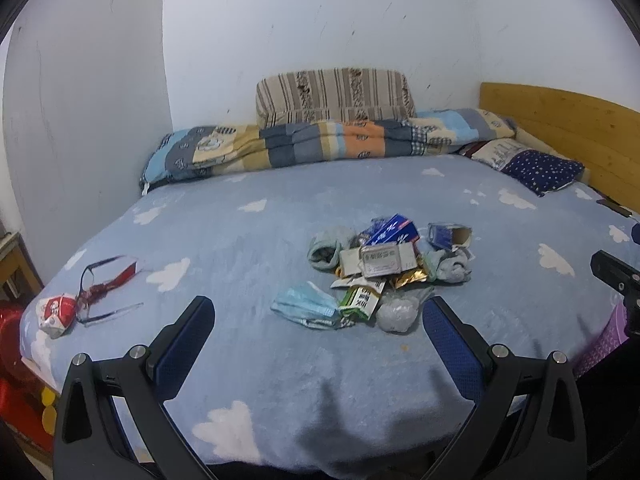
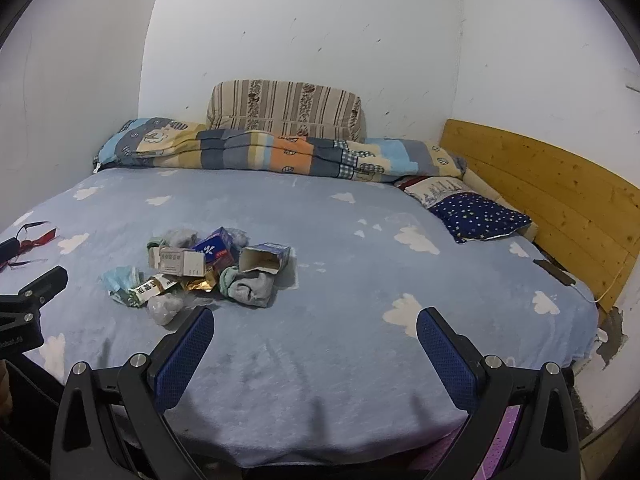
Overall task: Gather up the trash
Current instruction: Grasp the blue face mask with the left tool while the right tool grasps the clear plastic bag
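Note:
A pile of trash (image 1: 380,264) lies in the middle of the blue cloud-print bed (image 1: 248,368): a blue box (image 1: 394,232), a white box (image 1: 384,260), a green packet (image 1: 358,300), a blue face mask (image 1: 306,308), gold wrappers, grey socks and a crumpled clear bag (image 1: 396,314). My left gripper (image 1: 318,312) is open and empty, hovering just short of the pile. My right gripper (image 2: 314,320) is open and empty, to the right of the pile (image 2: 208,268). A red-and-white crumpled wrapper (image 1: 56,314) lies at the bed's left edge.
Glasses with a red strap (image 1: 104,288) lie by the wrapper. A folded quilt (image 1: 320,142) and striped cushion (image 1: 334,94) line the far wall. A starry pillow (image 2: 478,216) and a phone (image 2: 554,272) lie near the wooden headboard (image 2: 560,200) at right.

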The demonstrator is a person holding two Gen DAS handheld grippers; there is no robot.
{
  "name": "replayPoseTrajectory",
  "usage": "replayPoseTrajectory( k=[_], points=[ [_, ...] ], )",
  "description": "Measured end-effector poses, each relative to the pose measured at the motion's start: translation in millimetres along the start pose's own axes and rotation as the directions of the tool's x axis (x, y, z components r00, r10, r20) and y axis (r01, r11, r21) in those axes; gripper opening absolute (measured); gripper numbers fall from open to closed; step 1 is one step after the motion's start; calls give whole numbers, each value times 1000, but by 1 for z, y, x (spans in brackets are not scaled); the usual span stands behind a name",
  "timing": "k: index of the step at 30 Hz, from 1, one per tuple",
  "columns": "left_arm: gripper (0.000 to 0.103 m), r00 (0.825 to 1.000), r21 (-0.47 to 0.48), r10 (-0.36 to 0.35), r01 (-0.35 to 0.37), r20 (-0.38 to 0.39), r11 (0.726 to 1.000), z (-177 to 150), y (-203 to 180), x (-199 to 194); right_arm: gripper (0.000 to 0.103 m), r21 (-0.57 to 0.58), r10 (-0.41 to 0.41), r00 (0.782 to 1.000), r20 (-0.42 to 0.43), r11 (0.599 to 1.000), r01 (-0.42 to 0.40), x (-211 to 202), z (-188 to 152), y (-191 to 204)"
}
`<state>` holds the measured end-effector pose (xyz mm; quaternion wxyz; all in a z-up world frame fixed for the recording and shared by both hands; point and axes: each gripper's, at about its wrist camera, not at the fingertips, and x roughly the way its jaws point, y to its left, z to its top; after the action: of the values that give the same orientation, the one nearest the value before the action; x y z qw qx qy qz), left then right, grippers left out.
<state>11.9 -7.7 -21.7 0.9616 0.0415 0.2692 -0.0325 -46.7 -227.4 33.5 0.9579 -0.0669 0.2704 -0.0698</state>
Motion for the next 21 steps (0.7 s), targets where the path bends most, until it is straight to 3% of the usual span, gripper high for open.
replayPoseTrajectory(
  k=[2, 5, 9, 11, 13, 14, 16, 18, 21],
  points=[
    [103, 999, -32, -7, 6, -43, 999, 1, 7, 9, 102, 7, 25, 999, -21, 1000, -25, 5, 1, 1],
    [103, 994, -110, -30, 18, -109, 994, 2, 23, 24, 102, 54, 149, 984, -101, 988, -144, 23, 1, 4],
    [103, 982, -218, -80, 41, -172, 975, -2, 43, 46, 102, 175, 356, 903, -241, 931, -320, 67, -4, 13],
    [103, 979, -245, -95, 49, -182, 968, -5, 49, 53, 99, 273, 457, 837, -300, 882, -384, 93, -9, 19],
    [101, 975, -267, -102, 46, -200, 963, -7, 53, 59, 92, 302, 489, 806, -333, 865, -400, 119, -17, 33],
    [98, 972, -277, -104, 43, -210, 960, -7, 56, 60, 86, 344, 520, 778, -351, 845, -409, 127, -18, 39],
    [90, 967, -305, -116, 43, -225, 951, -10, 64, 65, 84, 416, 573, 734, -366, 806, -421, 140, -17, 52],
    [85, 960, -341, -146, 57, -240, 938, -12, 70, 69, 84, 457, 595, 712, -374, 786, -417, 152, -11, 63],
    [85, 956, -371, -157, 56, -248, 927, -12, 76, 74, 83, 487, 606, 699, -378, 773, -406, 175, -6, 85]
  ],
)
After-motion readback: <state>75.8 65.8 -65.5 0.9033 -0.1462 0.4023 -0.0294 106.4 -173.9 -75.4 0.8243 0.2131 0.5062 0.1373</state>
